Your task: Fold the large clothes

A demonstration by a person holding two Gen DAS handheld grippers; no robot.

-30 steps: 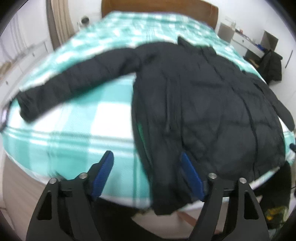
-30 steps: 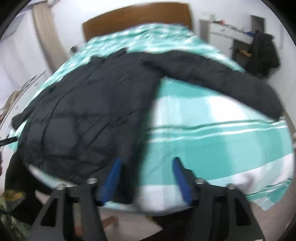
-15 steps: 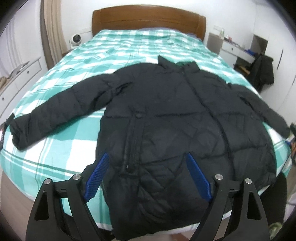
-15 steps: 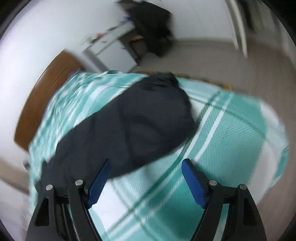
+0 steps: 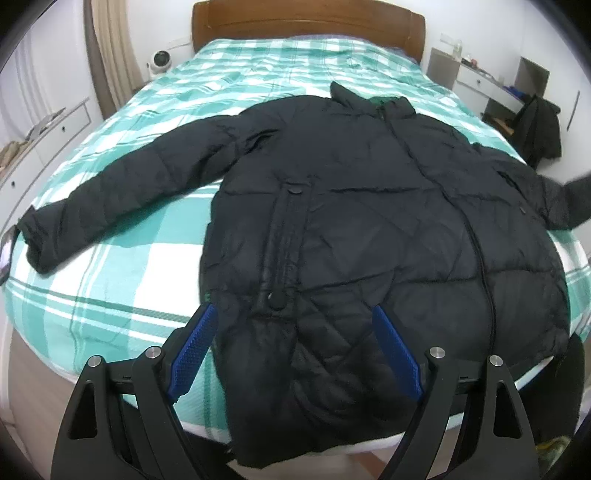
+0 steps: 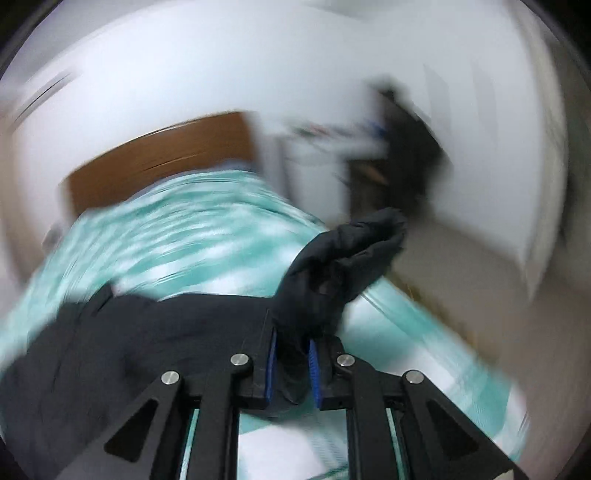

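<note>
A large black quilted jacket (image 5: 362,221) lies face up on the bed, collar toward the headboard, its hem hanging over the near edge. Its left sleeve (image 5: 110,192) is stretched out flat. My left gripper (image 5: 295,332) is open and empty, hovering over the hem. My right gripper (image 6: 291,354) is shut on the jacket's right sleeve (image 6: 343,266) near the cuff and holds it lifted off the bed; the cuff sticks up past the fingers. The right wrist view is motion-blurred.
The bed has a green and white checked cover (image 5: 129,280) and a wooden headboard (image 5: 306,22). Drawers (image 5: 44,133) stand to the left. A white desk (image 5: 480,77) and a chair with dark clothing (image 5: 543,129) stand to the right.
My right gripper has closed on the right sleeve near the cuff and lifted it off the bed. My left gripper has steadied over the jacket's hem, still open.
</note>
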